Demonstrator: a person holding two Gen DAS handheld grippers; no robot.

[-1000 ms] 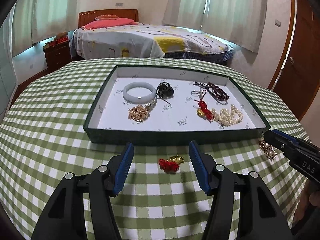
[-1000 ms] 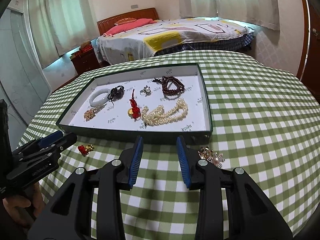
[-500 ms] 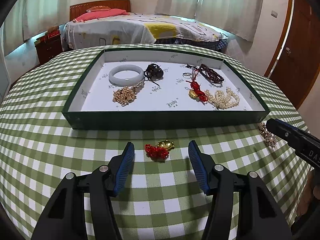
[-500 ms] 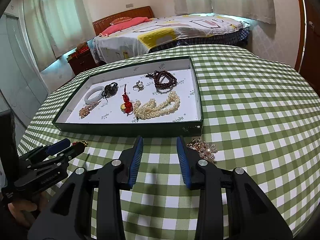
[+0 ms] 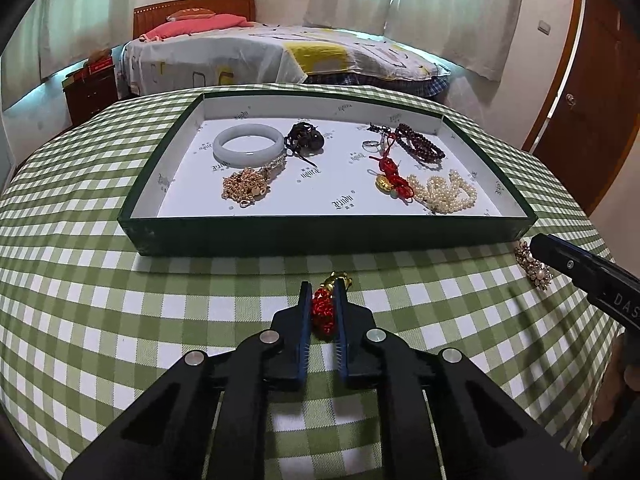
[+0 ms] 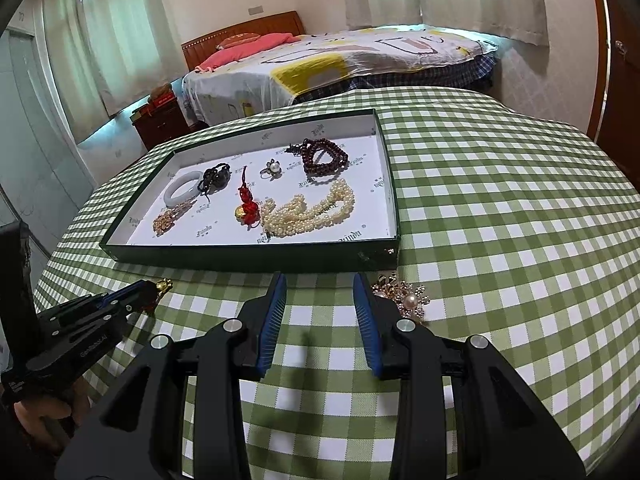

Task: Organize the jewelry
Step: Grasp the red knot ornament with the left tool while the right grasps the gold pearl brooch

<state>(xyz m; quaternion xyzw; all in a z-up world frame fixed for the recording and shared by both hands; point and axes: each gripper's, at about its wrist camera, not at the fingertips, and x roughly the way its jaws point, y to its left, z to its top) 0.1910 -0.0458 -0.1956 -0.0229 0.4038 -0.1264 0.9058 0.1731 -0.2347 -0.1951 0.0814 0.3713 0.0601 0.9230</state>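
A red knotted charm with a gold end (image 5: 324, 308) lies on the green checked cloth, just in front of the dark green tray (image 5: 320, 236). My left gripper (image 5: 323, 286) is shut on this charm, its blue pads pressed against the red knot. In the right wrist view the same gripper (image 6: 150, 289) shows at the left with the charm's gold tip (image 6: 163, 285) poking out. My right gripper (image 6: 319, 280) stands open over bare cloth, with a gold and pearl brooch (image 6: 404, 298) just to its right. That brooch (image 5: 534, 266) lies by the tray's right corner.
The tray (image 6: 248, 256) holds a white jade bangle (image 5: 248, 145), a gold chain (image 5: 246, 188), a dark bead knot (image 5: 304, 140), a second red charm (image 5: 392, 178), a pearl necklace (image 5: 446, 194), dark red beads (image 5: 420, 146) and a ring (image 6: 272, 168). A bed stands behind the round table.
My left gripper has shut on the red charm, which lay between its open fingers before. Both views have drawn a little closer to the tray. The right gripper's opening is unchanged.
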